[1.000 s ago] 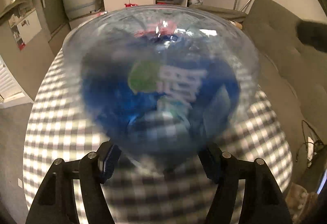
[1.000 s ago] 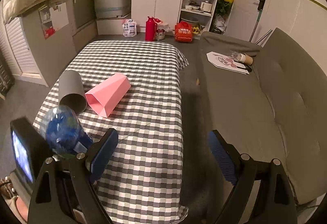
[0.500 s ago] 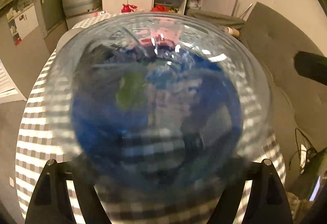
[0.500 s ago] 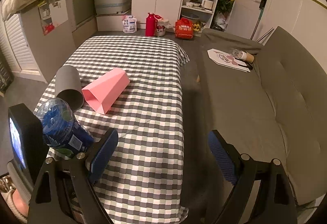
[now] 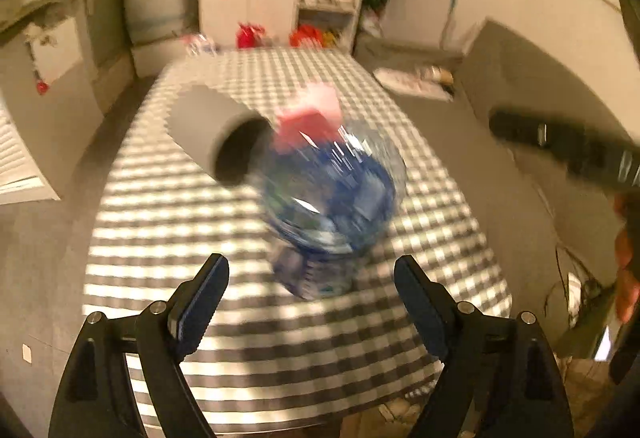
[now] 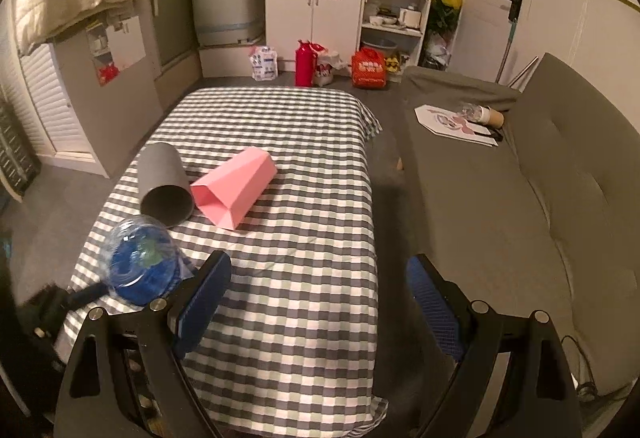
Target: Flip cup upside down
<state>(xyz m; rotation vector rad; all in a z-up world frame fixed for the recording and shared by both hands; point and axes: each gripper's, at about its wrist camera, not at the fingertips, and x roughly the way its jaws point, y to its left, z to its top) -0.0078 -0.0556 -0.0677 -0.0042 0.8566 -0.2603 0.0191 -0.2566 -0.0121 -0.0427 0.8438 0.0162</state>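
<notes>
Our left gripper (image 5: 310,292) and right gripper (image 6: 318,296) gape empty, since the blue cup (image 5: 330,206) appears upended on the checked table (image 6: 304,174).

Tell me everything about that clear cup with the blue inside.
The clear plastic cup with blue printed filling stands on the checked tablecloth near its front left corner, apparently base upward, beside the lying grey tube. It looks thin and glossy, with a green patch. The left gripper is open and off it.
</notes>
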